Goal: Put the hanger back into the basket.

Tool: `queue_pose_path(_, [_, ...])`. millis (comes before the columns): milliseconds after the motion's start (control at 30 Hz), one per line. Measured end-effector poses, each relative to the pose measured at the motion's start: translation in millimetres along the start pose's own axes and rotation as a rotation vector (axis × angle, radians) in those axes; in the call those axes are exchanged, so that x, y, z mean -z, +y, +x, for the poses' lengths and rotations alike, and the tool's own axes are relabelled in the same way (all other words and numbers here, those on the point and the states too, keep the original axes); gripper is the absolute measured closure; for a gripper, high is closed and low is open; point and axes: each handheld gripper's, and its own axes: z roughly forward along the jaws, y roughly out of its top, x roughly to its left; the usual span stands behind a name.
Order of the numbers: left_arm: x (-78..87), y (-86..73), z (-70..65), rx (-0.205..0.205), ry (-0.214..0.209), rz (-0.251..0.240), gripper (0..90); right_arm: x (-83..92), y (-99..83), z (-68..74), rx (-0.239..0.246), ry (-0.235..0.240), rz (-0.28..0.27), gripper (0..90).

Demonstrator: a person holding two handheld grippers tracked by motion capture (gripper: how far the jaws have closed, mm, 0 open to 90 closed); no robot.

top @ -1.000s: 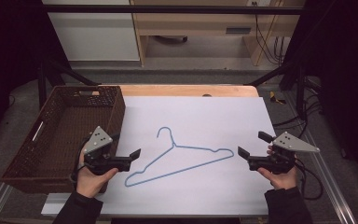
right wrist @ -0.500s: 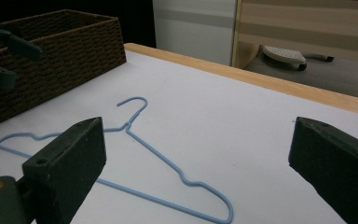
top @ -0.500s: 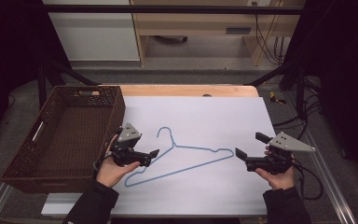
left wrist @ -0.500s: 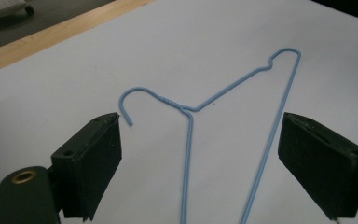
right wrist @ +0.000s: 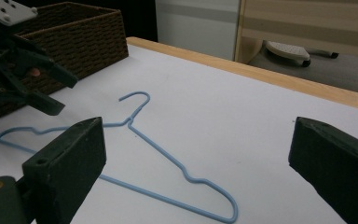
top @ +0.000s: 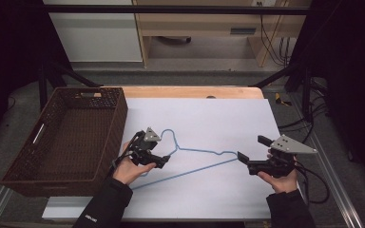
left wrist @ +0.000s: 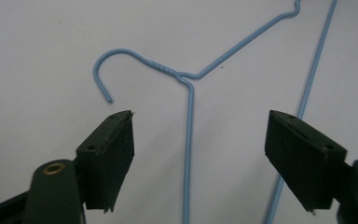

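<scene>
Lying flat on a white sheet that covers the wooden surface [top: 190,91], a blue wire hanger [top: 195,151] has its hook toward the brown wicker basket [top: 62,137] at the left edge. The left claw [top: 163,162] hovers low over the hanger's neck, its jaws wide but just closing, one hanger arm between them, untouched. The right claw [top: 241,157] stands wide and empty just beside the hanger's far shoulder. Behind the surface, a dark room holds pale cabinets [top: 95,33], black frame bars and trailing cables.
</scene>
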Motion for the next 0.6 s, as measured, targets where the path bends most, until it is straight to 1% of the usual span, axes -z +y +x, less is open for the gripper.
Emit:
queue_pose_path(33, [-3.3,-0.4,0.1,0.000,0.000,-0.001,25.8,-0.6,-0.2,0.2,0.000,0.000,0.002,4.4])
queue_pose_path(100, [-10.8,-0.4,0.4,-0.009,0.003,0.020,29.6,-1.8,-0.8,0.3,0.008,0.003,0.008,4.3])
queue_pose_path(133, [-13.7,-0.3,1.0,-0.023,-0.004,0.035,32.5,-2.5,-1.0,0.6,0.009,0.004,0.010,4.4])
queue_pose_path(233, [-22.1,-0.6,1.5,-0.039,-0.013,0.065,39.7,-4.2,-1.5,1.2,0.010,0.004,0.016,4.3])
queue_pose_path(300, [-27.7,-1.6,2.1,-0.039,-0.013,0.073,43.5,-4.9,-2.0,1.6,0.009,0.005,0.020,4.4])
queue_pose_path(367, [-32.5,-2.2,4.2,-0.040,-0.014,0.095,47.1,-6.4,-2.6,2.1,0.014,0.009,0.025,4.4])
queue_pose_path(500, [-39.2,-3.3,5.9,-0.038,-0.031,0.114,54.3,-7.9,-3.1,3.0,0.014,0.011,0.033,4.3])
queue_pose_path(533, [-41.1,-3.6,6.3,-0.050,-0.029,0.126,56.6,-8.0,-3.2,3.0,0.014,0.011,0.033,4.4])
queue_pose_path(600, [-44.0,-4.2,6.8,-0.050,-0.028,0.139,58.8,-8.3,-3.2,2.8,0.014,0.011,0.032,4.4])
